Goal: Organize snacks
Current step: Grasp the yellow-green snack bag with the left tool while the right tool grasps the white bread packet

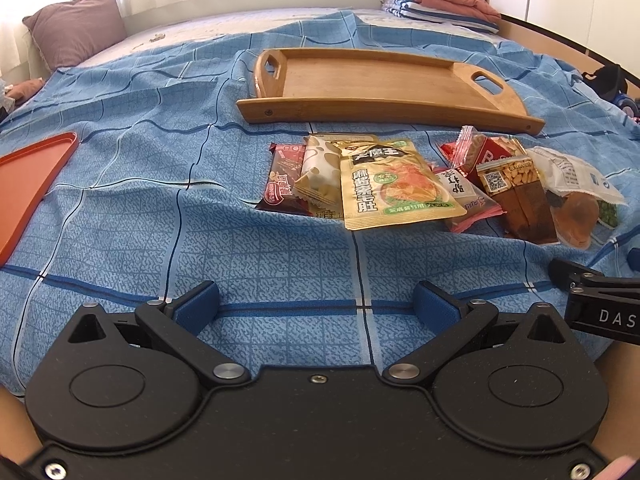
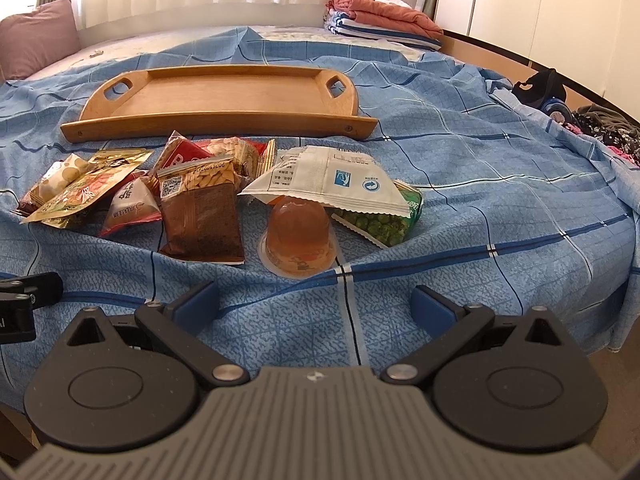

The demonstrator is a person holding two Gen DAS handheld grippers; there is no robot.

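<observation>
Hovering low over the blue checked bedspread (image 1: 120, 200), both tools sit short of the snack pile; the left gripper (image 1: 316, 308) and right gripper (image 2: 316, 306) each have their jaws spread wide with nothing between the blue pads. Snacks lie in a loose overlapping heap just in front of the wooden tray (image 1: 372, 80), which rests bare further back on the bed; an orange tray (image 1: 32, 176) shows at the left edge of the left view. Nearest the right tool: an upturned jelly cup (image 2: 298, 236), partly tucked under a white wrapper (image 2: 332, 180), which also overlaps a green pea packet (image 2: 384, 220). A brown peanut packet (image 2: 200, 208) lies just left of the cup. On the left side, a yellow pouch (image 1: 392, 184) lies over a cream packet (image 1: 316, 164) and a dark red bar (image 1: 280, 180). Judgement: no item has reached the wooden tray, so sorting is at its start. Suggested approach: take top-lying or free items first, since pulling a buried one would drag its neighbours. Jelly cup looks the easiest for the right tool; close across its domed wall low down, near the rim, as the smooth taper may squirt upward. Flat pouches: come in shallow, pinch a raised edge, and avoid catching the soft bedspread folds.
</observation>
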